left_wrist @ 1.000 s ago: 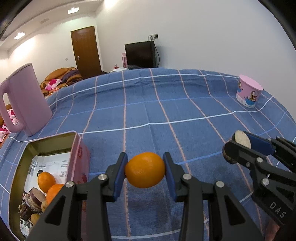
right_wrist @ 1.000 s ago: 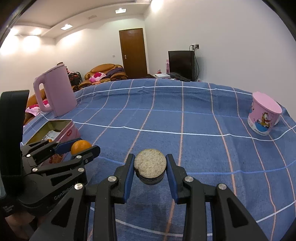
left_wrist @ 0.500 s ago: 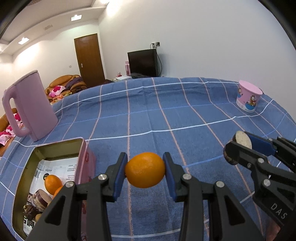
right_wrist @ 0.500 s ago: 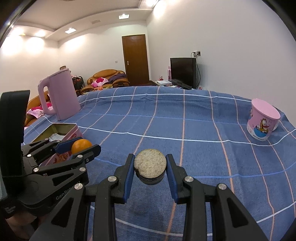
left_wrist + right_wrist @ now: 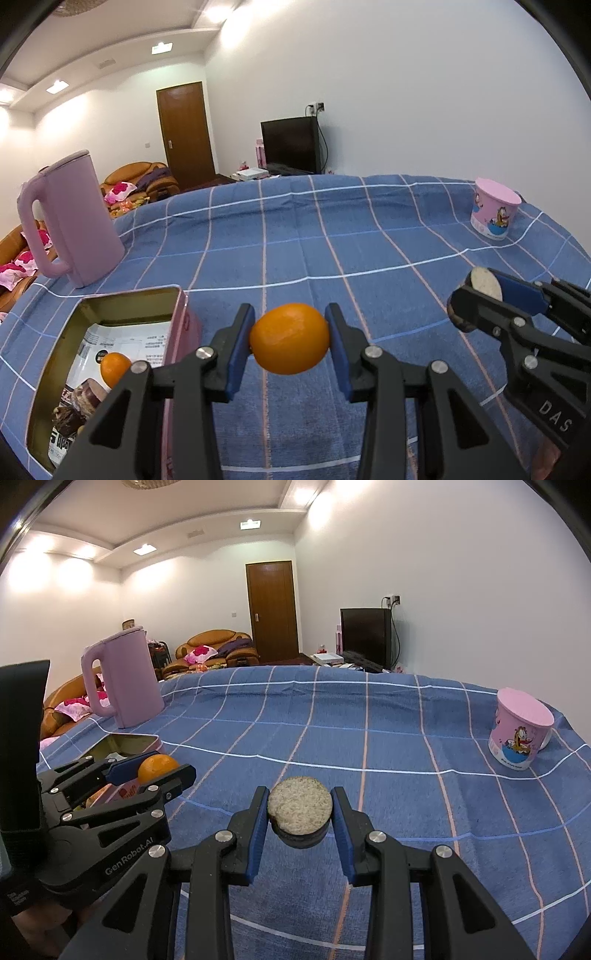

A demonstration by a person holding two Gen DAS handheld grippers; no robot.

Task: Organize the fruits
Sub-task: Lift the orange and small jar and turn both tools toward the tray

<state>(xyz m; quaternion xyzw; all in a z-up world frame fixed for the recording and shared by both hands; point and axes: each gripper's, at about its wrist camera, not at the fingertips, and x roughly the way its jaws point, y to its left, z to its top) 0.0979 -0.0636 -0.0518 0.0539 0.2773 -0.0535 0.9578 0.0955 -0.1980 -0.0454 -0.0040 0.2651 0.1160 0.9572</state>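
Left tool (image 5: 290,338) clamped on one orange (image 5: 289,338), above counter (image 5: 332,243) beside tin (image 5: 125,299). Right tool (image 5: 300,818) clamped on one round slice (image 5: 300,810). Tin holds one more orange (image 5: 115,373).

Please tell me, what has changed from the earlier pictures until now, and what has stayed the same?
Both views tilted up slightly, so the tin and kettle sit lower in frame. Nothing was taken or released. The left gripper still clamps the orange; the right gripper still clamps the round cut piece. The pink cup stayed put.
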